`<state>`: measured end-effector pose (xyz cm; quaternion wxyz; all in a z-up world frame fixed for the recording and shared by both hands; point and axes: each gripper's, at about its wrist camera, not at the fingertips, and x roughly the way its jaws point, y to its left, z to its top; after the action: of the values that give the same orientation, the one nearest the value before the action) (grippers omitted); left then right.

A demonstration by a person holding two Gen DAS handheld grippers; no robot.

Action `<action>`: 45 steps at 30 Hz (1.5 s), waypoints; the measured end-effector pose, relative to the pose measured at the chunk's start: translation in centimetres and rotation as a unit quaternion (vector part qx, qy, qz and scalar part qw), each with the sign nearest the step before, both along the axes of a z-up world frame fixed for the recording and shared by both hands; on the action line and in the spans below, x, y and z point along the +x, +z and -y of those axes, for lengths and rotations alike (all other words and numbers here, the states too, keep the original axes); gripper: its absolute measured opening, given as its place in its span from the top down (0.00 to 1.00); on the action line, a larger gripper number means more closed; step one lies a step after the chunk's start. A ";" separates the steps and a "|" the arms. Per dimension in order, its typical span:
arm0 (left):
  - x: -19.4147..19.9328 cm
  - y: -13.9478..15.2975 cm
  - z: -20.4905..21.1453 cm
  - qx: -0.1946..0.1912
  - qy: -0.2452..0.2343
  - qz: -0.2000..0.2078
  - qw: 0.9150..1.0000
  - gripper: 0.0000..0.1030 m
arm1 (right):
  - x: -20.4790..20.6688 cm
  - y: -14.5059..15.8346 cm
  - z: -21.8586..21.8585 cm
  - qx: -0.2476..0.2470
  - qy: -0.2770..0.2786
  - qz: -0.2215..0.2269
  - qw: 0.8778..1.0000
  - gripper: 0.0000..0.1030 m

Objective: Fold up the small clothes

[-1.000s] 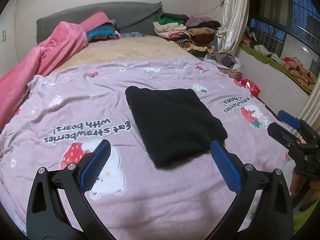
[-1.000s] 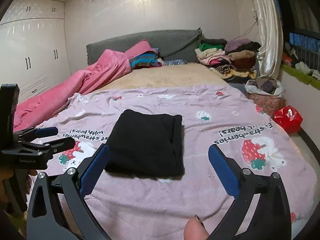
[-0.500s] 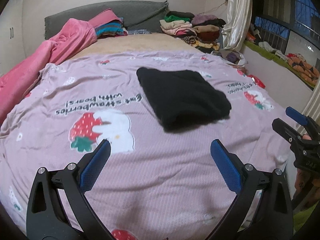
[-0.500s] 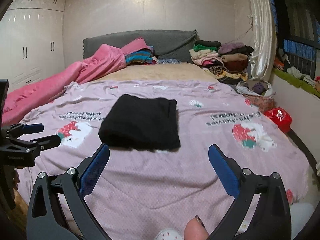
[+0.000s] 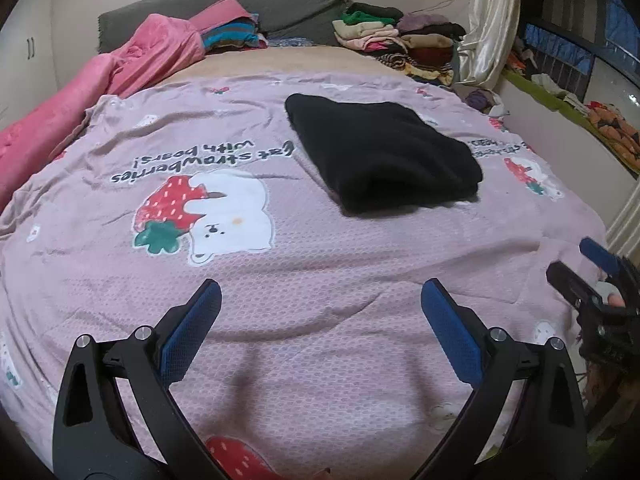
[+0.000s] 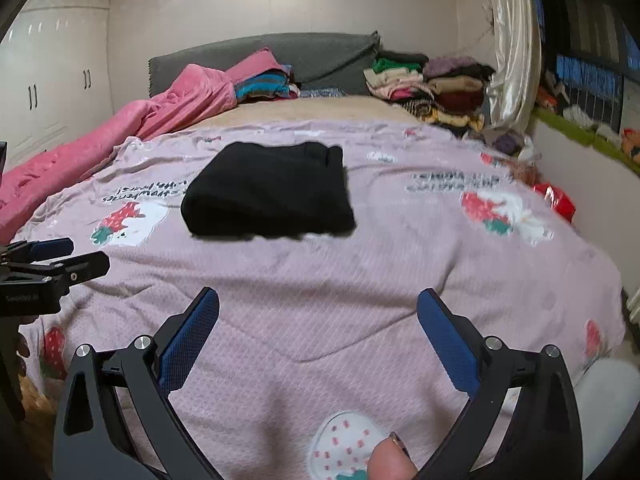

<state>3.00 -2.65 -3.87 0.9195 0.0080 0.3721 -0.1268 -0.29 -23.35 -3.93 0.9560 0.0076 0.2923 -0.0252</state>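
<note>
A black garment (image 5: 380, 152) lies folded into a thick rectangle on the pink strawberry-print bedspread (image 5: 280, 280); the right wrist view shows the same black garment (image 6: 268, 192) in the middle of the bed. My left gripper (image 5: 320, 308) hangs open near the foot of the bed, well short of the garment, holding nothing. My right gripper (image 6: 318, 312) is open too, empty, and equally far back. Each gripper appears at the edge of the other's view.
A pink blanket (image 6: 120, 128) is bunched along the left side. Stacks of folded clothes (image 6: 424, 84) sit by the grey headboard (image 6: 280, 56). A red bag (image 6: 556, 200) and a curtain (image 6: 516, 40) stand to the right. A thumb (image 6: 390, 460) shows at the bottom.
Both grippers have pulled back toward the foot of the bed, away from the folded black garment, which stays in place. Both stay open.
</note>
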 end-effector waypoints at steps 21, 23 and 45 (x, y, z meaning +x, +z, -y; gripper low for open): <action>0.1 -0.8 -0.4 0.005 0.011 -0.022 1.000 0.09 | 0.6 -0.9 -0.2 0.002 0.000 -0.023 1.000 0.04; 0.1 -0.8 -0.5 0.006 0.012 -0.022 1.000 0.09 | 0.5 -1.0 -0.2 0.004 0.000 -0.024 1.000 0.04; -0.1 -0.5 -0.8 0.006 0.019 -0.019 1.000 0.09 | 0.4 -0.9 -0.5 0.004 -0.002 -0.025 1.000 0.04</action>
<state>2.88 -1.82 -4.37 0.9142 0.0039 0.3907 -0.1071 0.13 -22.83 -4.85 0.9484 0.0114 0.3157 -0.0263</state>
